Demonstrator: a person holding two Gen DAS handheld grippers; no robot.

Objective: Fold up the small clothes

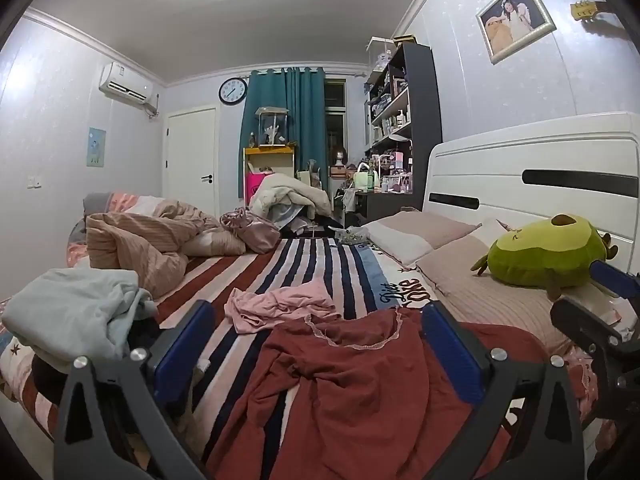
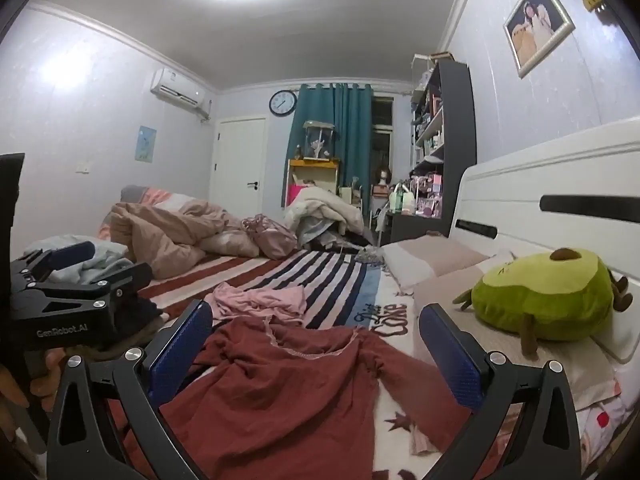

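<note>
A dark red top (image 1: pixel 360 384) with a lace neckline lies crumpled on the striped bed, also in the right wrist view (image 2: pixel 296 392). A pink garment (image 1: pixel 276 308) lies bunched just beyond it (image 2: pixel 260 300). My left gripper (image 1: pixel 316 344) is open and empty, hovering over the red top. My right gripper (image 2: pixel 316 340) is open and empty over the same top. The right gripper shows at the right edge of the left wrist view (image 1: pixel 592 316); the left gripper shows at the left of the right wrist view (image 2: pixel 80 280).
A pale blue-grey clothes pile (image 1: pixel 72 316) lies at the left. A green avocado plush (image 1: pixel 548 252) rests on pillows (image 1: pixel 472 280) by the white headboard (image 1: pixel 540 160). A rumpled pink duvet (image 1: pixel 140 240) and pink bag (image 1: pixel 252 232) lie farther back.
</note>
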